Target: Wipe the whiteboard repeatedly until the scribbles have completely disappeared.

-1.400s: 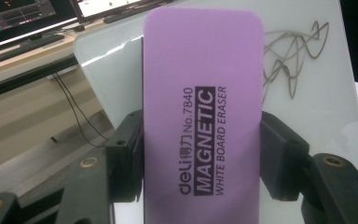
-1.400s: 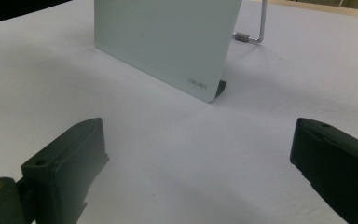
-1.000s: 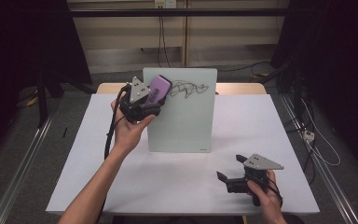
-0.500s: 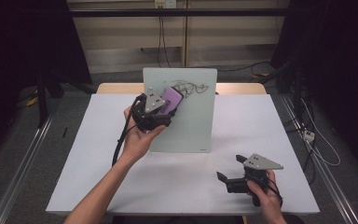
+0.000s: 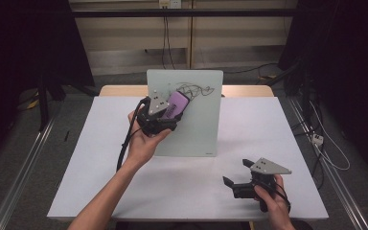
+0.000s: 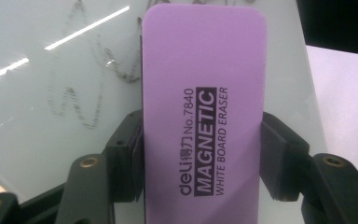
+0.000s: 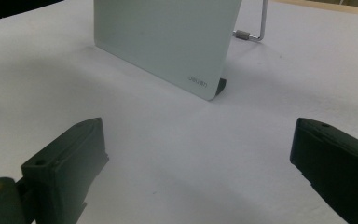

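The landmark is the pale grey-green glass whiteboard [image 5: 191, 115] that stands upright on its stand near the far middle of the white table [image 5: 76, 182]. In the high view the left gripper [image 5: 172, 111] and the person's left hand [image 5: 143, 141] cover the upper left part of the board's face, so how far the black marker scribble [image 5: 196, 90] runs to the left under them cannot be told; the part that shows lies along the board's top edge, to the right of the gripper. The left gripper view shows more of that scribble [image 6: 84, 88] as loose dark zigzags to the left of the lilac rectangular foam eraser [image 6: 200, 107], though they are blurred and form no readable word. The eraser's lower end is cut off at the bottom of that view, and whether its underside touches the glass cannot be seen. Its back reads "deli", some small characters, "No.7840", "MAGNETIC" in a dark bar and "WHITE BOARD ERASER". The left gripper's jaws are clamped on the eraser's two long sides, holding it in front of the board's upper left area. In the right gripper view a small pale logo sits in the board's lower corner [image 7: 198, 80], too faint to read with certainty, and behind the board a bent metal stand rod [image 7: 254, 28] is partly hidden. The right gripper [image 5: 237, 173] rests low on the table, in front of and to the right of the board, well apart from it, its jaws spread wide with bare table between them.
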A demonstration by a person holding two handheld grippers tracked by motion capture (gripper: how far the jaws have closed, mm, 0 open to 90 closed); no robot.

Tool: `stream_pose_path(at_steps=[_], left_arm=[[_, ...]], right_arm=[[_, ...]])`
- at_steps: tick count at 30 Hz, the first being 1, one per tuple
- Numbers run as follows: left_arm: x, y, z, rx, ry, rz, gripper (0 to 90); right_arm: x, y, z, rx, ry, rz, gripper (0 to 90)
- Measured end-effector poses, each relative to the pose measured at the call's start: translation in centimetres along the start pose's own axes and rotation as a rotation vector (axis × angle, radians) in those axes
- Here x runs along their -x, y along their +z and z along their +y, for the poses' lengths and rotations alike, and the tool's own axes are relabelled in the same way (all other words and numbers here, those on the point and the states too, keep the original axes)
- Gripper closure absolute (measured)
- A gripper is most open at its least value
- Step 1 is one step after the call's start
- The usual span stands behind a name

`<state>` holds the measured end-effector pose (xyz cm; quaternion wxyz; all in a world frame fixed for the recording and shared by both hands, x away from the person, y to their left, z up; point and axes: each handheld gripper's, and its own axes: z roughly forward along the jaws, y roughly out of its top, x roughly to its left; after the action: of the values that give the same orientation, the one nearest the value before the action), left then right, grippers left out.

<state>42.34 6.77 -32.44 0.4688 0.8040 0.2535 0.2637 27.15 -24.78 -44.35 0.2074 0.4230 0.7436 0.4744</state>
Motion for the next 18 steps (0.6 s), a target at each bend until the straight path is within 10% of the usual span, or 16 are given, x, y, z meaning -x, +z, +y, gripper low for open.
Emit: stream_pose_path(at_steps=[18], left_arm=[[-3.9,-2.3,2.7,0.032,-0.029,0.079,41.2]], right_arm=[[0.0,0.0,0.0,-0.001,0.002,0.000,3.2]])
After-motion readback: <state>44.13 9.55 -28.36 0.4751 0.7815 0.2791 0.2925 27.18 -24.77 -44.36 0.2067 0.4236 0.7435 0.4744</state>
